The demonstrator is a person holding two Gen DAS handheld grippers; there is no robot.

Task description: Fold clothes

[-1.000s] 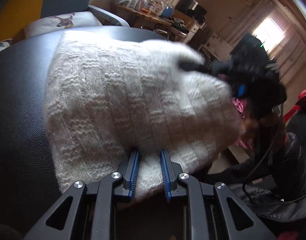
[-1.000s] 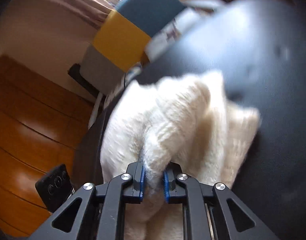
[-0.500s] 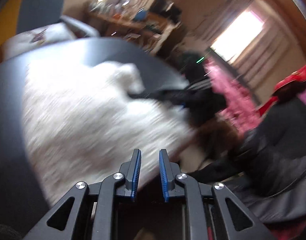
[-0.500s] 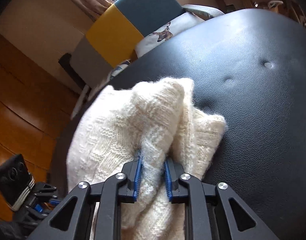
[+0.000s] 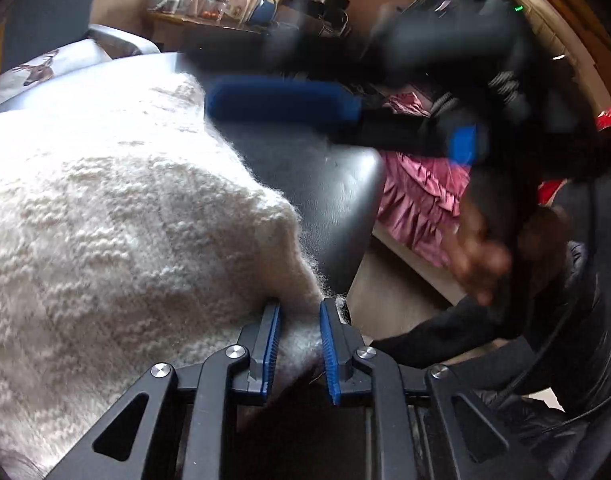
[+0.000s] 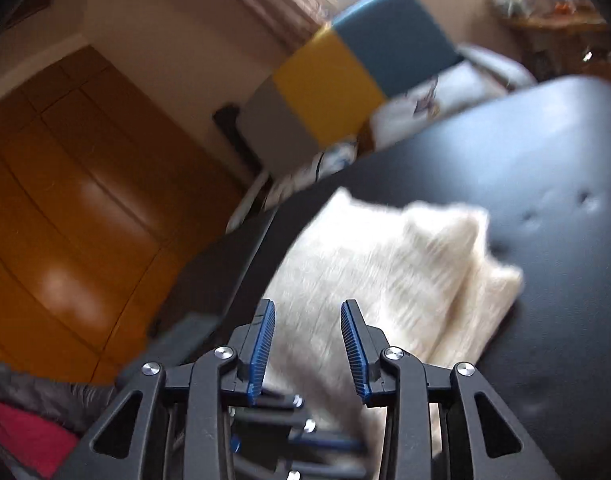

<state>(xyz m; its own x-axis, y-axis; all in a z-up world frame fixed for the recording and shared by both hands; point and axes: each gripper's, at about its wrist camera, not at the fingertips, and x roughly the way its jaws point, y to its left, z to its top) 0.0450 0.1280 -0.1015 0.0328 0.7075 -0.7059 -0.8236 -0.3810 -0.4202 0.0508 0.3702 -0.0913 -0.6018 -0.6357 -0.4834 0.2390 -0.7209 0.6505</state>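
A cream knitted sweater (image 5: 117, 216) lies folded on a black leather surface (image 5: 333, 184). My left gripper (image 5: 299, 312) is at its near right corner, with the knit between the blue pads; the jaws stand a little apart around it. The right gripper (image 5: 281, 102) shows blurred above the surface in the left wrist view. In the right wrist view the sweater (image 6: 389, 276) lies ahead of and below my right gripper (image 6: 307, 312), which is open and empty above it. The left gripper's fingers (image 6: 297, 436) show at the bottom of that view.
An armchair with yellow, grey and teal panels (image 6: 345, 72) stands beyond the black surface (image 6: 545, 168). A deer-print cushion (image 5: 37, 70) lies on it. Pink ruffled fabric (image 5: 421, 200) and a dark jacket (image 5: 545, 360) are at the right. A cluttered wooden table (image 5: 209, 12) stands behind.
My right gripper has let go of the sweater fold, opened and lifted away. My left gripper has moved to the sweater's near right corner and now has knit between its pads.
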